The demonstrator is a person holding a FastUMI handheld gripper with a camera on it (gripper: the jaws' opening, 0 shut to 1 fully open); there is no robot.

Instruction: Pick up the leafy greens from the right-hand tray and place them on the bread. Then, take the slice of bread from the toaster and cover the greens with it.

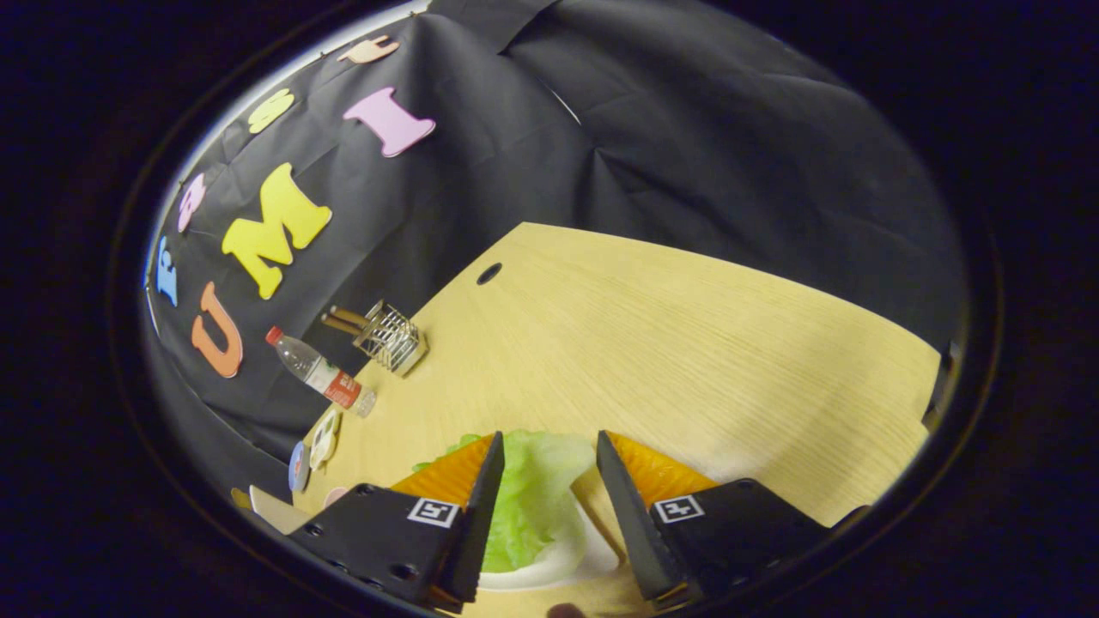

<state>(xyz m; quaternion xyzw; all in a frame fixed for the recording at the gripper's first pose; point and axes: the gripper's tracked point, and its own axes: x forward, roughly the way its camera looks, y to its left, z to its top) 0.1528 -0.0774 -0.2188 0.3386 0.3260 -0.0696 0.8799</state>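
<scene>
Gripper fingers spread wide, nothing clamped; lettuce leaf sits in the gap between them, closer to the left finger, the right finger clear of it; leaf lies on a white plate or tray, rim visible low between the fingers; can't tell whether the left finger touches the leaf; bare wooden tabletop ahead, nothing blocking there; further off to the left, near the table's edge, a wire holder with two brown-handled utensils; just beside it a clear plastic water bottle with red cap; small round items at table edge beyond the left finger, too small to identify.
</scene>
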